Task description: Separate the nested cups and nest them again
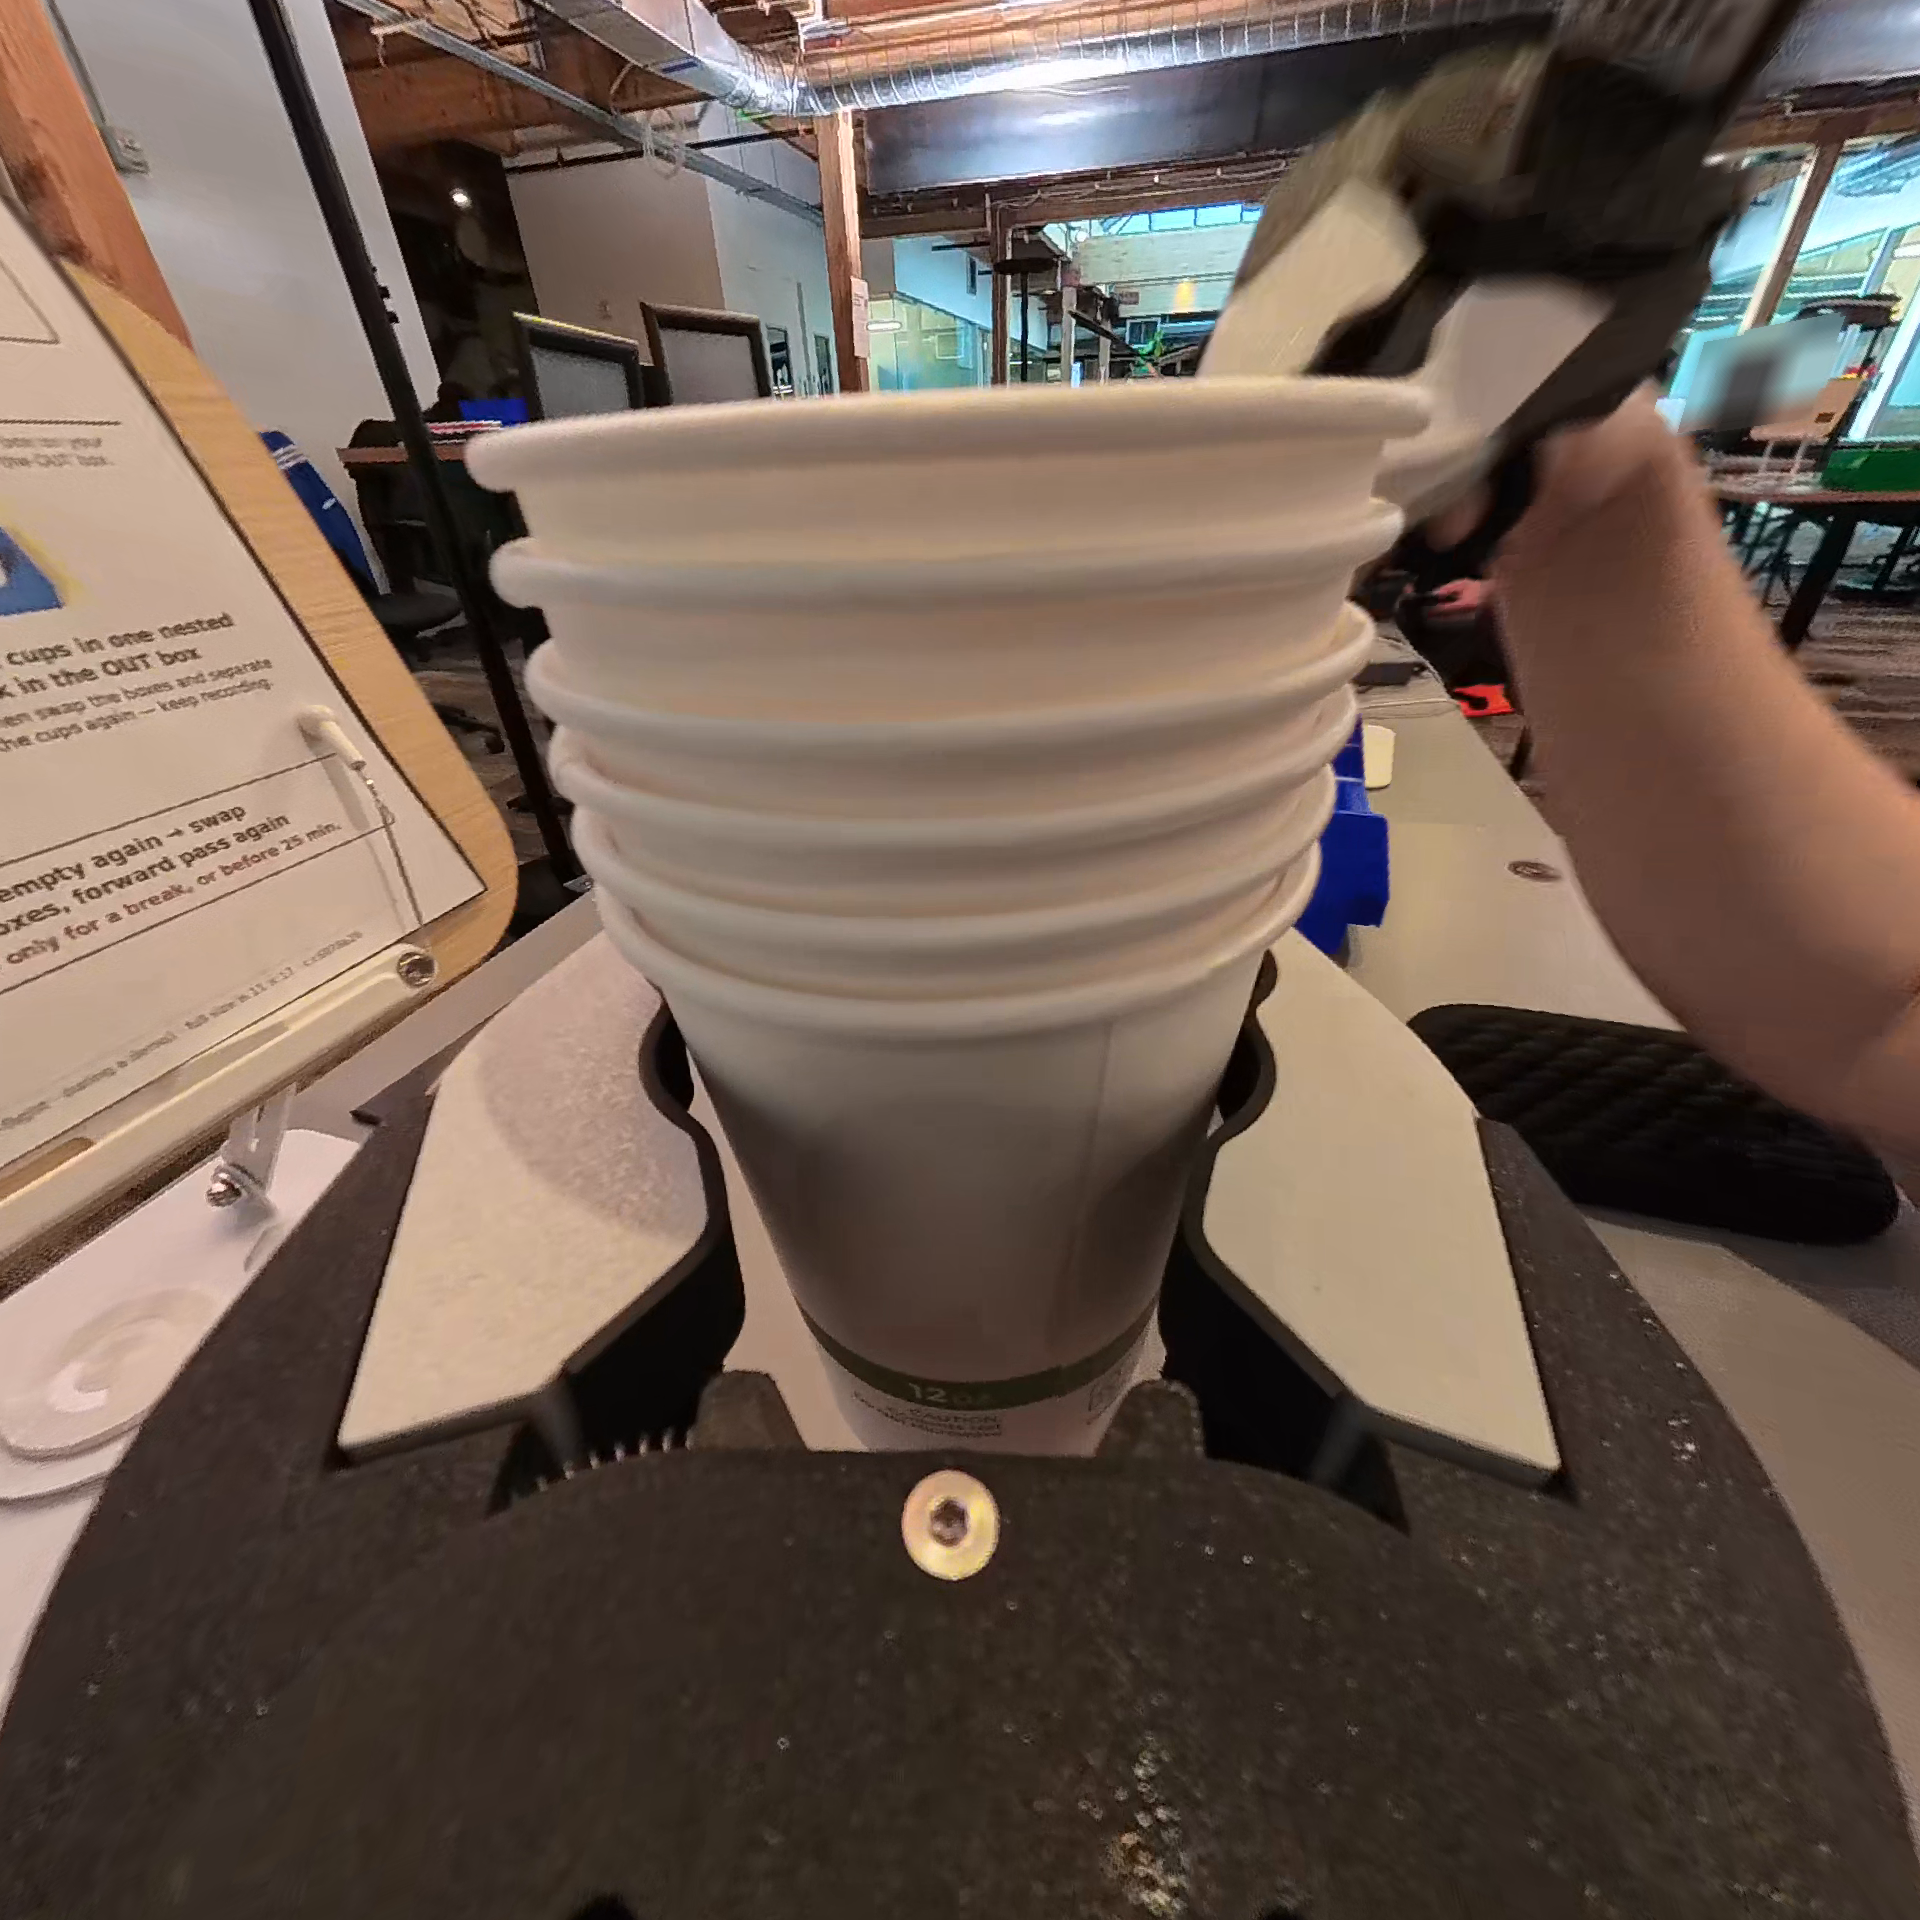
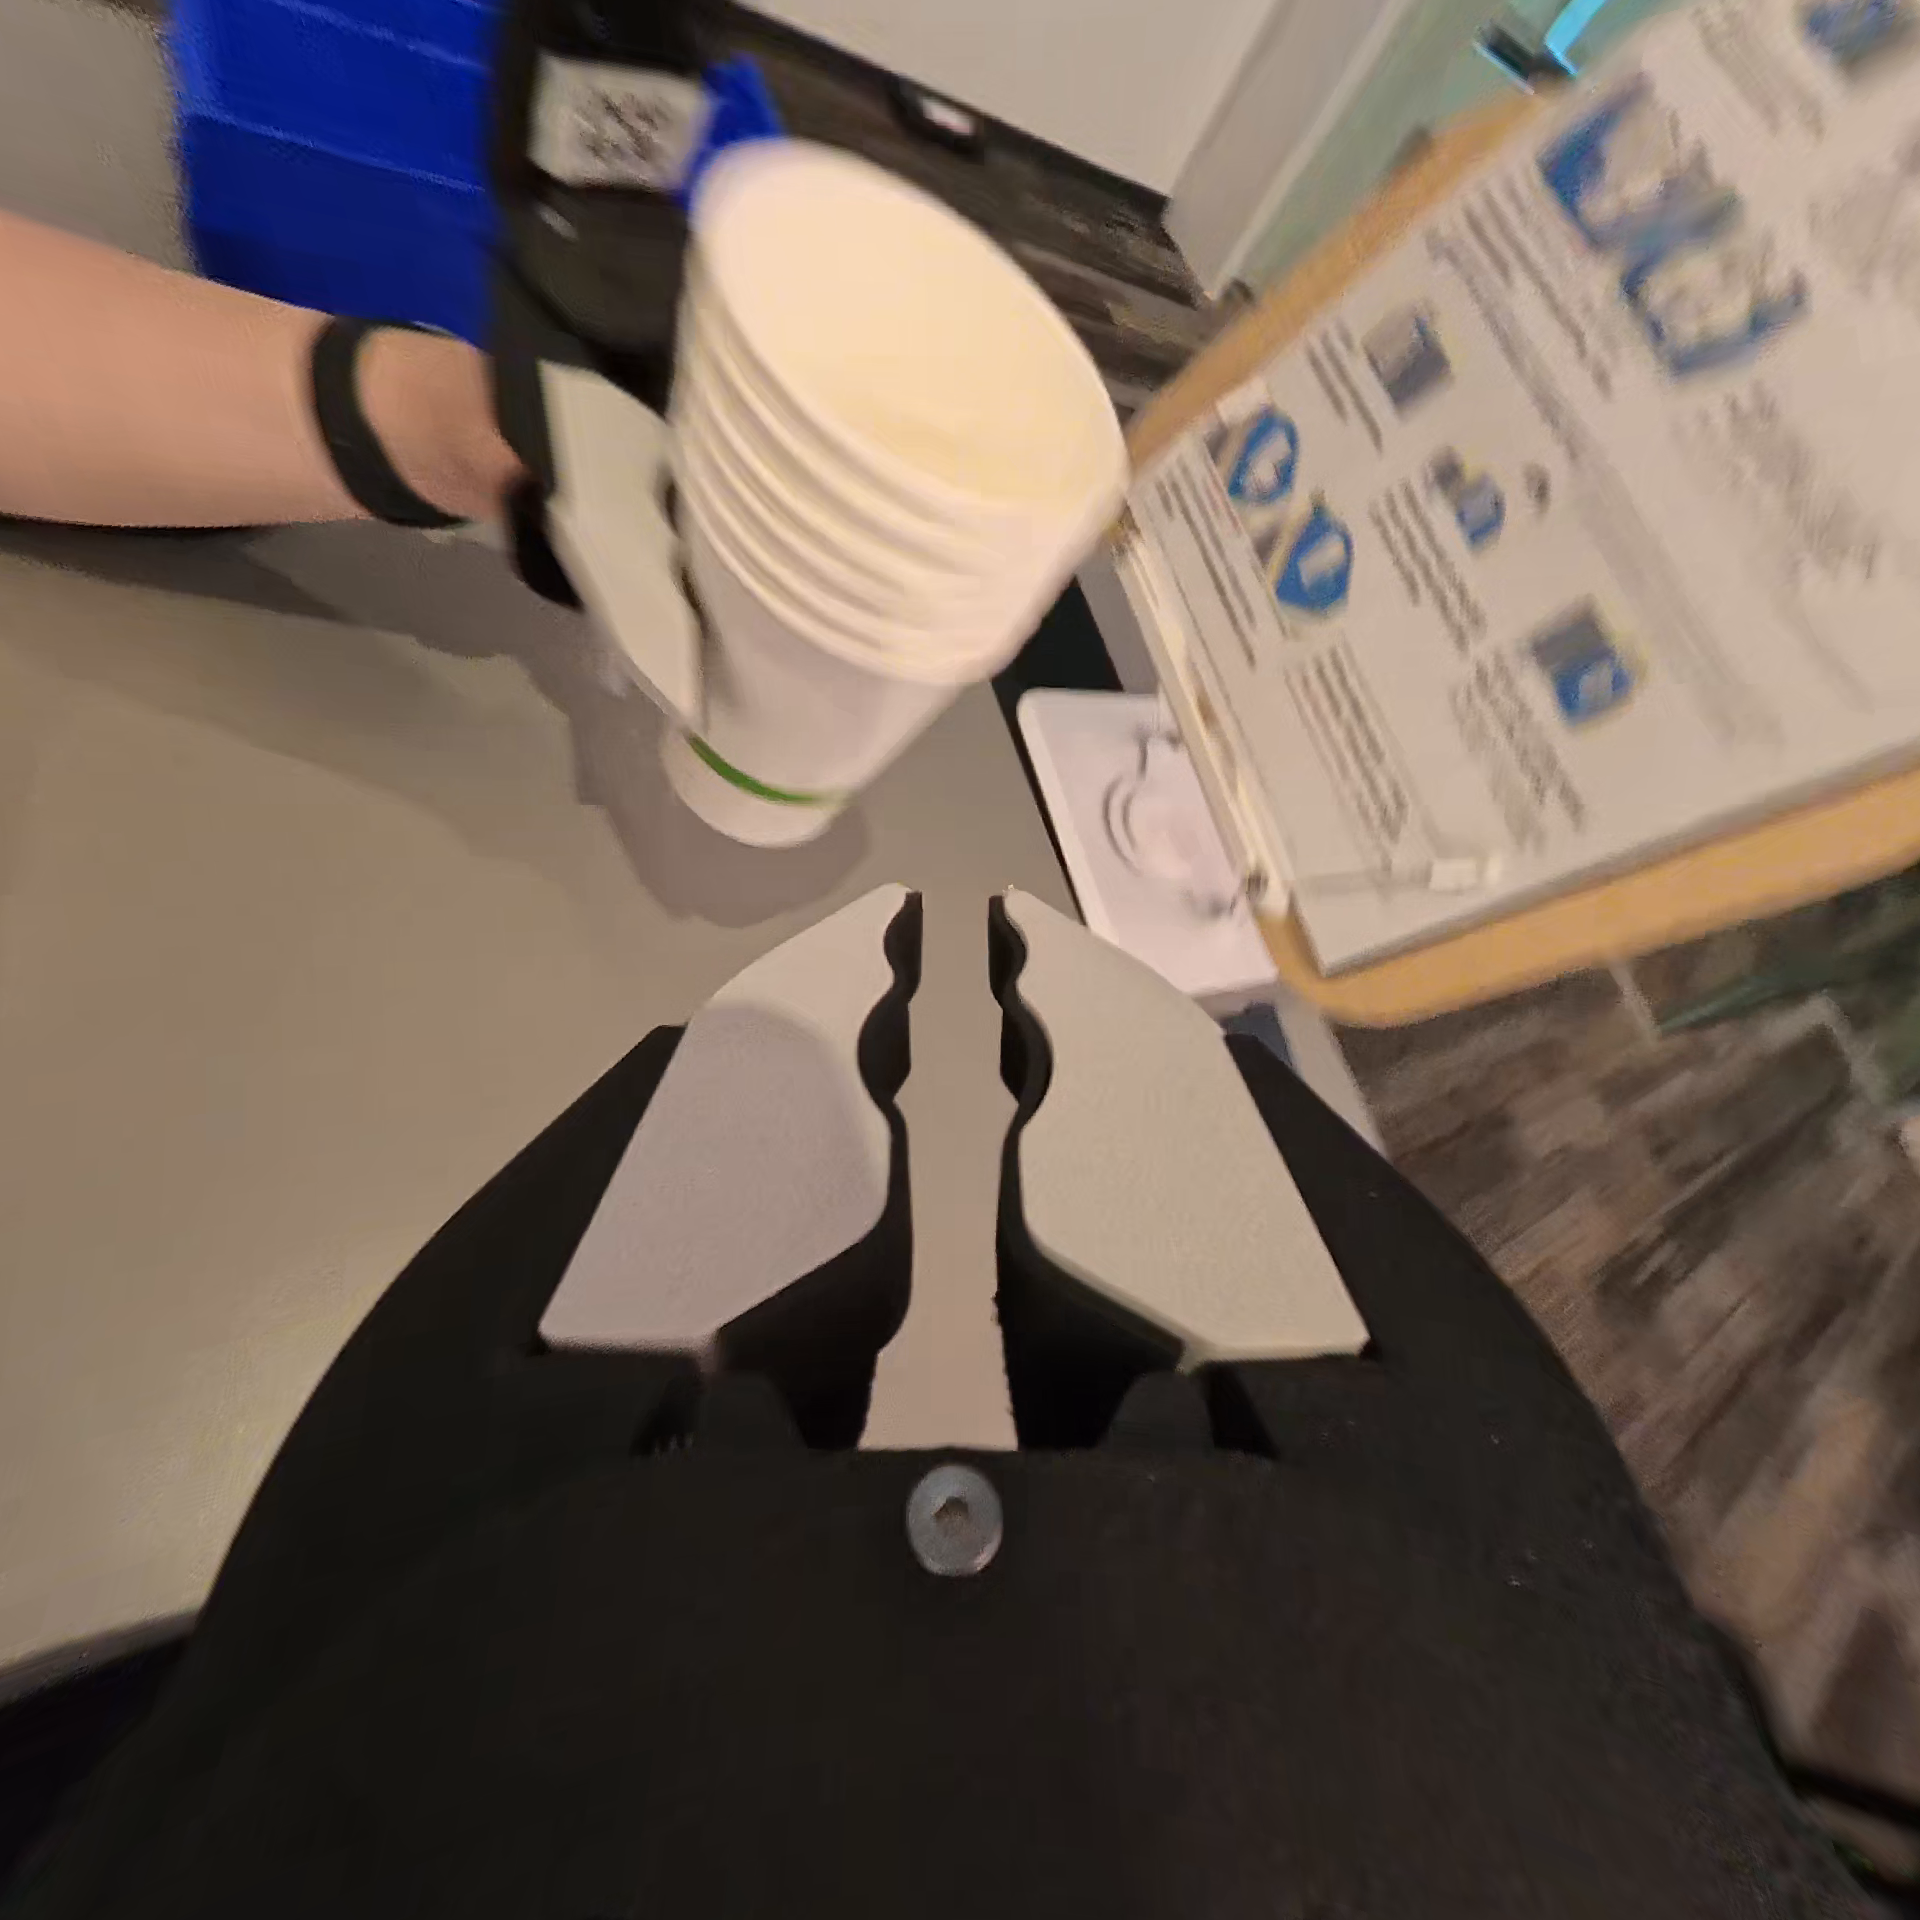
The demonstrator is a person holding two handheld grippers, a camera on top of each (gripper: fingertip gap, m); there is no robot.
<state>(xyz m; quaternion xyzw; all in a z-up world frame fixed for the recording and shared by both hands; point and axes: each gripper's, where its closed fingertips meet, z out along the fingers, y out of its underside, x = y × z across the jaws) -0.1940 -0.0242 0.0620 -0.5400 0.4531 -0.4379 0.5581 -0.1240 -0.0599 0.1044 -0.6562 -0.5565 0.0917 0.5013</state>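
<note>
Nested cup stack [image 1: 935, 831] is clamped low on its wall by left gripper [image 1: 961, 1174] | right gripper [image 2: 954, 914] is held above the table [image 2: 260, 935], fingers narrowly parted, nothing between them

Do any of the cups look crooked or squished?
A little crooked. In the cup stack held by the left gripper, the rims are not level with each other; the gaps between them look uneven, so some cups sit tilted in the nest. No cup looks crushed or torn. The right gripper holds nothing.

Six nested white cups [image 1: 935, 790], two grippers, one blue bin [image 2: 332, 156]
</note>
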